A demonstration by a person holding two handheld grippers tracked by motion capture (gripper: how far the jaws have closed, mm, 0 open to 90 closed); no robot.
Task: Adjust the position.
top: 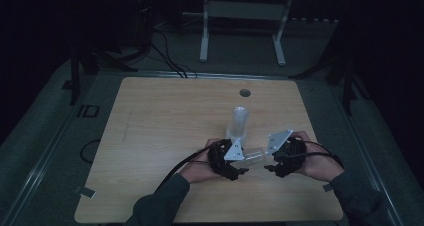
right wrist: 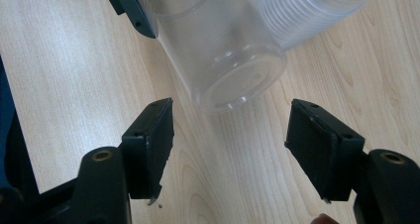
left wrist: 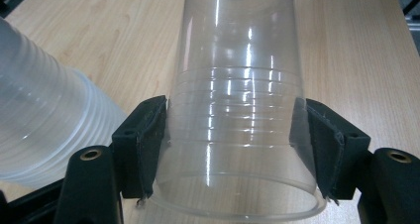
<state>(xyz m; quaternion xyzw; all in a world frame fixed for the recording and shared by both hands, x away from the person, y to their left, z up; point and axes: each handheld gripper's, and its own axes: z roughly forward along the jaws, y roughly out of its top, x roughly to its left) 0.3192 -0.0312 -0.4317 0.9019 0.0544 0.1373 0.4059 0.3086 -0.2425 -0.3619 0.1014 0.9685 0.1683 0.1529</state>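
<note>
Clear plastic cup [left wrist: 237, 135], lying sideways low in the middle of the high view, is clamped near its rim between the pads of the left tool [left wrist: 237, 149]. Right tool [right wrist: 230, 144] gapes wide and empty just short of the cup's base. Stacked cups [top: 239, 122] stand just above on the wooden table [top: 150, 136].

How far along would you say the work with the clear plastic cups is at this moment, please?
Done: the left gripper has its jaws shut on one clear plastic cup, lying sideways near the stack of clear plastic cups on the wooden table. In hand: the right gripper faces that cup's base, jaws open and apart from it. Left: probably gripping the base, then separating or placing the cup.
</note>
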